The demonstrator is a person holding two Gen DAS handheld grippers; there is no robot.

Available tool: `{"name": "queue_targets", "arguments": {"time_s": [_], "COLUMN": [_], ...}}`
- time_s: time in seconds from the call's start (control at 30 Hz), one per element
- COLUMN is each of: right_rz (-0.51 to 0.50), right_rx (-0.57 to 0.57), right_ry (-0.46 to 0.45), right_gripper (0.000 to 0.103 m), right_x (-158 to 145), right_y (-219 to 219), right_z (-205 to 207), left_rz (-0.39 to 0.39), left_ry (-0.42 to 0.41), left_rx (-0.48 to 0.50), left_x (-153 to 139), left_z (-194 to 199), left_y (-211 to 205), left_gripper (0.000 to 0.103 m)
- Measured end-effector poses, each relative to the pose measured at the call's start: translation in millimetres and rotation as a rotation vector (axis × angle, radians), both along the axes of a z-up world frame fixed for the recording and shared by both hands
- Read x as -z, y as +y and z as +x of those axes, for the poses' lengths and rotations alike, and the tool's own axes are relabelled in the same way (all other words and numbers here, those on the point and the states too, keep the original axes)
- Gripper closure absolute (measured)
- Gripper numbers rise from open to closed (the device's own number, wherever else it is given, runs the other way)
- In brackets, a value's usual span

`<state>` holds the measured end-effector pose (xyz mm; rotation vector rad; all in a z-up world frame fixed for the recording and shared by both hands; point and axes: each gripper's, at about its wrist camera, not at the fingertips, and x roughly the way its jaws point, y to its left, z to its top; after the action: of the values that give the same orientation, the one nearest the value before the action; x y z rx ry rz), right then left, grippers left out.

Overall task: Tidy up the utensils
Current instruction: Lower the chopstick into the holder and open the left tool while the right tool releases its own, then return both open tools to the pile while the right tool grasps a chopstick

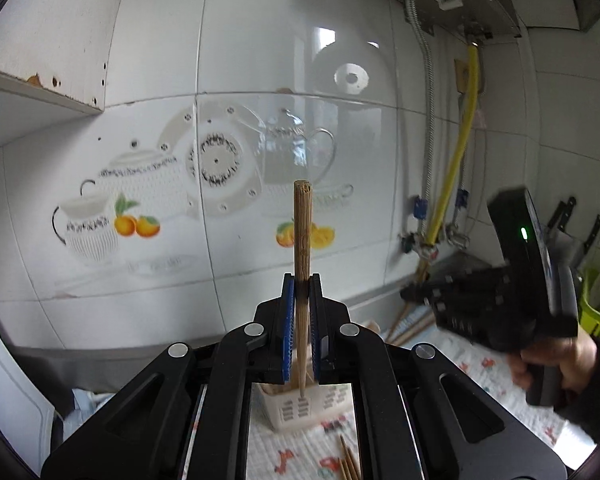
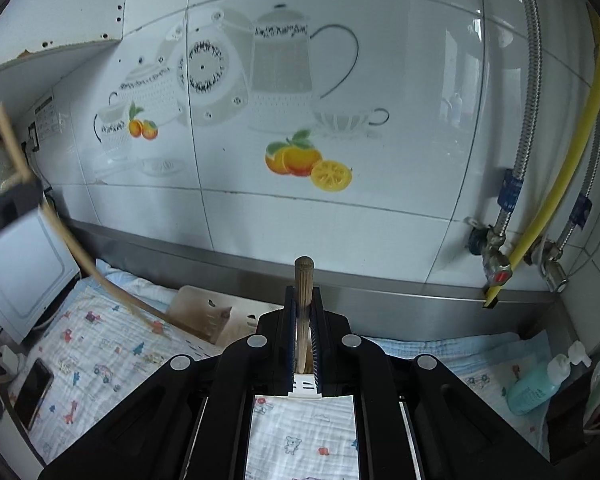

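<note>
My left gripper (image 1: 302, 280) is shut on a bamboo chopstick (image 1: 302, 232) held upright, its lower tip over a white slotted utensil holder (image 1: 300, 408). My right gripper (image 2: 303, 292) is shut on another bamboo chopstick (image 2: 303, 280), also upright, above the white holder (image 2: 305, 386). In the left wrist view the right gripper (image 1: 412, 294) shows at right, blurred, with chopsticks (image 1: 404, 320) below it. In the right wrist view the left gripper's chopstick (image 2: 72, 240) shows at far left. Several loose chopsticks (image 1: 350, 464) lie on the printed cloth (image 1: 300, 452).
A tiled wall with teapot and orange decals (image 2: 300, 156) stands behind. Pipes and a yellow hose (image 2: 560, 168) run at the right. A phone (image 2: 34, 392) lies on the cloth at left, a teal bottle (image 2: 534, 390) at right, a green dish rack (image 1: 598, 316) at far right.
</note>
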<state>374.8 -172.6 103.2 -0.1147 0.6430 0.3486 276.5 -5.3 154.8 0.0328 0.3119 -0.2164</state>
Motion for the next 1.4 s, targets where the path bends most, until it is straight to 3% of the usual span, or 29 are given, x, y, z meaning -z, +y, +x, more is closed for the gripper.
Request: {"name": "queue_targets", "arguments": {"time_s": [0.1,0.33,0.63,0.77,1.0,1.13,1.17,1.23,1.4], "right_rz": [-0.009,-0.013,-0.006,-0.002,-0.016,-0.019,-0.017,-0.004,0.013], "right_rx": [-0.005,-0.004,-0.002,0.003,0.005,0.000,-0.001,-0.004,-0.018], "right_ry": [0.016,0.030,0.019,0.002,-0.056,-0.081,-0.079,-0.074,-0.030], "right_gripper": [0.096,0.096,0.096,0.087,0.074,0.072,0.071,0.068,0.064], "right_x": [8,20,21,18,8,9,11,18,50], "right_y": [0,-4,-6,-6,-5,-6,-6,-6,-3], "right_z": [2,3,-1,-5,-26,-51,-57,-72,-112], "left_rz": [0.012,-0.024,-0.023,-0.021,-0.042,-0.059,-0.062,-0.059,-0.068], "left_ry": [-0.013,0.076,0.152,0.168,0.162,0.142,0.135,0.121,0.112], "left_rx": [-0.035,-0.062,-0.070,-0.072,-0.064,-0.054,-0.051,-0.065,-0.067], "left_x": [-1,24,52,57,55,49,48,46,54], "left_z": [14,50,67,69,60,46,40,28,-7], "left_y": [-1,3,6,7,10,14,16,20,31], "left_gripper": [0.097,0.097,0.097,0.097,0.095,0.093,0.092,0.076,0.075]}}
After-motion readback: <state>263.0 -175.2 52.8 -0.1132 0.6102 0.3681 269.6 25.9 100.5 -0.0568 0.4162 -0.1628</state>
